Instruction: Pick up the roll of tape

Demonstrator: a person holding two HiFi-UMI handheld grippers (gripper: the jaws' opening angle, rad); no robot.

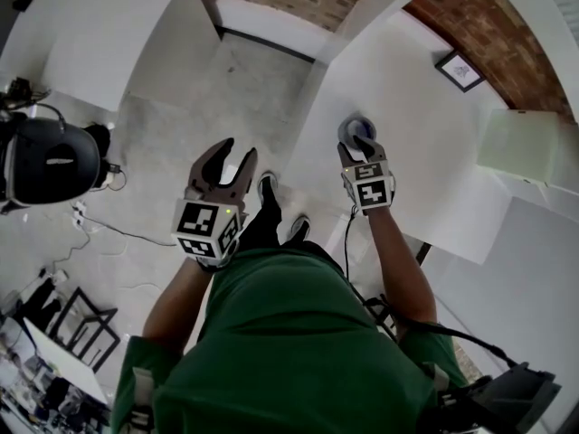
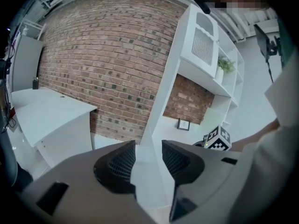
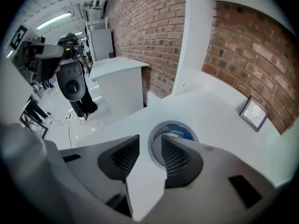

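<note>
The roll of tape (image 1: 354,127) lies flat near the left edge of the white table (image 1: 425,165); it is grey with a blue inner label. My right gripper (image 1: 358,146) points steeply down right at the roll, jaws open. In the right gripper view the roll (image 3: 180,130) lies just beyond the fingertips. Its left rim shows in the gap of my right gripper (image 3: 150,148), and one finger (image 3: 175,155) covers part of its middle. Nothing is pinched. My left gripper (image 1: 238,149) hangs open over the floor, left of the table, and my left gripper (image 2: 148,150) holds nothing.
A small framed picture (image 1: 460,69) leans at the table's back by the brick wall, and a pale green box (image 1: 525,146) sits to the right. A black machine (image 1: 50,161) and cables are on the floor at left. The person's shoes (image 1: 268,188) are below the left gripper.
</note>
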